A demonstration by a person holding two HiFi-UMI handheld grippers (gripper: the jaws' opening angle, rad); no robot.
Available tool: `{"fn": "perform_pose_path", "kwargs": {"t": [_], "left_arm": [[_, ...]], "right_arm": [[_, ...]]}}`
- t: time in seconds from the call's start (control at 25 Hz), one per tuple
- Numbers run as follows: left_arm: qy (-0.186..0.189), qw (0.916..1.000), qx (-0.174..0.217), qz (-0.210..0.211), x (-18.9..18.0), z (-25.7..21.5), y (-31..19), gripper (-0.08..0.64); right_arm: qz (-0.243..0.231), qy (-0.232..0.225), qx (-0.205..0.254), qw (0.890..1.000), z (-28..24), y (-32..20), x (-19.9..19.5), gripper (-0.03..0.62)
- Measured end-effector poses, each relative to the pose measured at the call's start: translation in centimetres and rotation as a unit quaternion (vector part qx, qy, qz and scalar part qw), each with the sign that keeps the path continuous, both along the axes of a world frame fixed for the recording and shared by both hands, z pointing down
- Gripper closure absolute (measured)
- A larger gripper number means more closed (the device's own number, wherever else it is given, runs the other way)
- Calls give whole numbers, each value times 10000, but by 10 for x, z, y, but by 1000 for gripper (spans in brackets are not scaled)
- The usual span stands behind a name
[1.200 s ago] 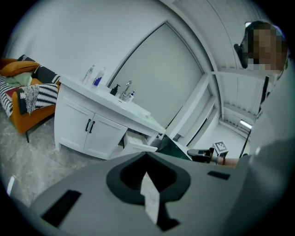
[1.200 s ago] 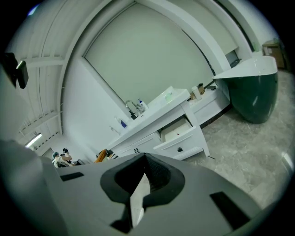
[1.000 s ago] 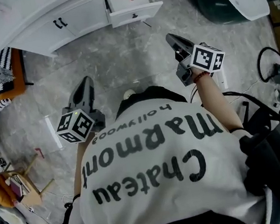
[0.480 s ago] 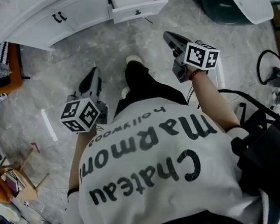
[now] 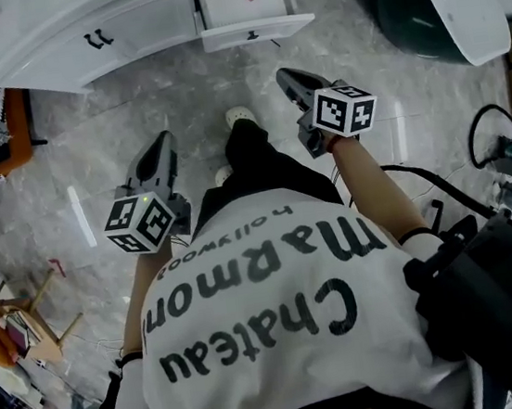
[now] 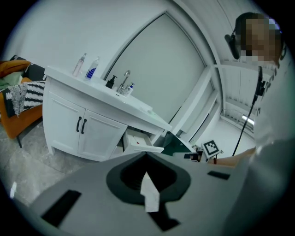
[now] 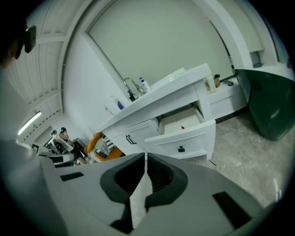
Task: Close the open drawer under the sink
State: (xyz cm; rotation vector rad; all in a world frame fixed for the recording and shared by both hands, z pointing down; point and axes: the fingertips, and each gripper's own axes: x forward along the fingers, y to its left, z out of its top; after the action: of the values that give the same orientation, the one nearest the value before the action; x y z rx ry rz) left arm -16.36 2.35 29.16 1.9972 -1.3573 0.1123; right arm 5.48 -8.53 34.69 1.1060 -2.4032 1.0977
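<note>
Your left tongs (image 5: 161, 143) and right tongs (image 5: 285, 76) are both hovering pinched shut and empty over the floor (image 5: 190, 95), pointing toward the open drawer (image 5: 256, 30) in the far cabinet (image 5: 121, 34).

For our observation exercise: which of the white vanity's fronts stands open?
The drawer on the right, pulled out, with a small red thing inside; the two black-handled doors left of it are shut.

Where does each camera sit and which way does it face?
Head view: on the person's head, steeply down at grey marble floor; printed white T-shirt, left gripper, right gripper show.
Left gripper view: on that gripper, along closed fingers toward white vanity cabinet; right forearm shows.
Right gripper view: on that gripper, closed fingers toward open white drawer.
All three share that drawer.
</note>
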Motion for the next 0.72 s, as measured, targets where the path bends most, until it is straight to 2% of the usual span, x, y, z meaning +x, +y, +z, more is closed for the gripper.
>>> {"fn": "perform_pose_path", "kwargs": {"t": [0.12,0.44,0.52,0.6,0.72], "left_arm": [[11,10000,25,56,8,16,-24,552],[-183,9991,264,270,20,72,-75,552],[-284,9983,377,352,21,88,-86,552],[-363,9970,512,452,22,105,-100,552],[-346,9961,572,569,26,131,-118,552]], "right_arm": [[-256,202,66,9994,22,-22,-5,583],[-243,71,286,9993,81,-71,-3,581],[-294,83,339,9990,97,-79,-3,558],[-337,139,428,9984,113,-91,-5,506],[-348,239,530,9977,138,-104,-8,492]]}}
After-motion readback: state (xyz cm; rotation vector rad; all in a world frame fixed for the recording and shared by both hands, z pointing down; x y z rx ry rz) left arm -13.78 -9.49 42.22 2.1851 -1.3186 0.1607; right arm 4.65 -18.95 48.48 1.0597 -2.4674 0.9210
